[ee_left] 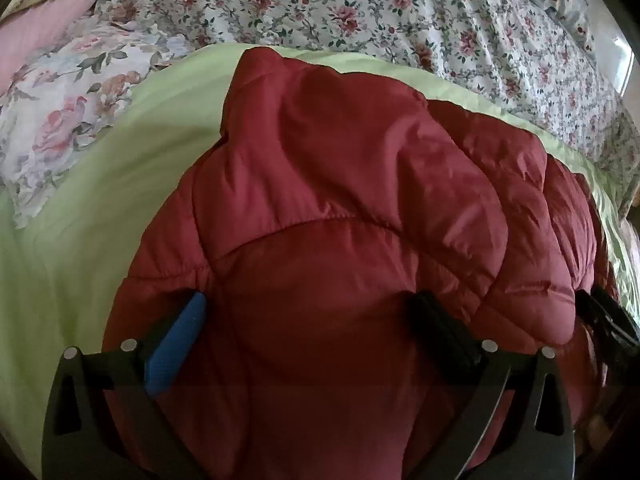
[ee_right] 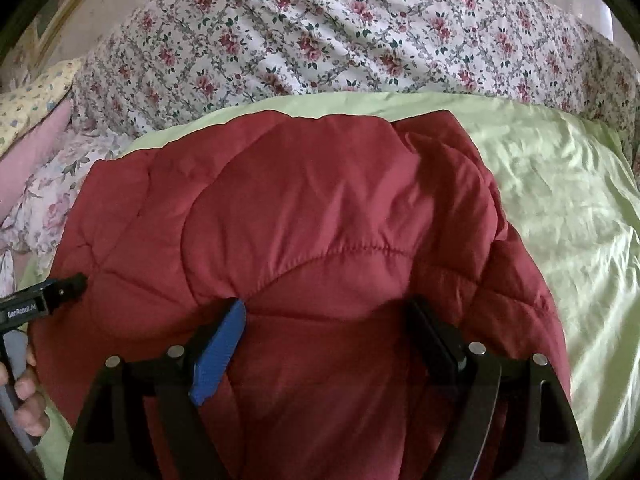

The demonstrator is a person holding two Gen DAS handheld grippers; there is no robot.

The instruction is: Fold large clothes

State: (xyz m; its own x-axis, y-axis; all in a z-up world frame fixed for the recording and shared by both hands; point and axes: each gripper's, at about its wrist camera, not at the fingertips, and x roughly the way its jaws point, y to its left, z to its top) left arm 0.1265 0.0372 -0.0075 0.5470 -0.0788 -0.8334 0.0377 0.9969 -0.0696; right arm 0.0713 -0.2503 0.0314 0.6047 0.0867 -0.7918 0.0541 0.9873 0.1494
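Observation:
A red quilted puffer jacket (ee_left: pixel 340 200) lies bunched on a light green sheet (ee_left: pixel 100 208); it also shows in the right wrist view (ee_right: pixel 320 208). My left gripper (ee_left: pixel 308 312) has its jaws wide apart, with a thick bulge of the jacket between the blue finger (ee_left: pixel 176 348) and the black finger (ee_left: pixel 440 328). My right gripper (ee_right: pixel 324 320) stands the same way, jaws wide around the jacket's near edge, blue finger (ee_right: pixel 220 352) left, black finger (ee_right: pixel 436 340) right. The left gripper's tip (ee_right: pixel 60 288) shows at the left edge of the right wrist view.
A floral quilt (ee_left: pixel 360 12) lies bunched across the back of the bed. Floral and pink pillows (ee_left: pixel 48 60) sit at the far left. The green sheet (ee_right: pixel 560 200) stretches to the right of the jacket. The right gripper (ee_left: pixel 608 320) shows at the right edge.

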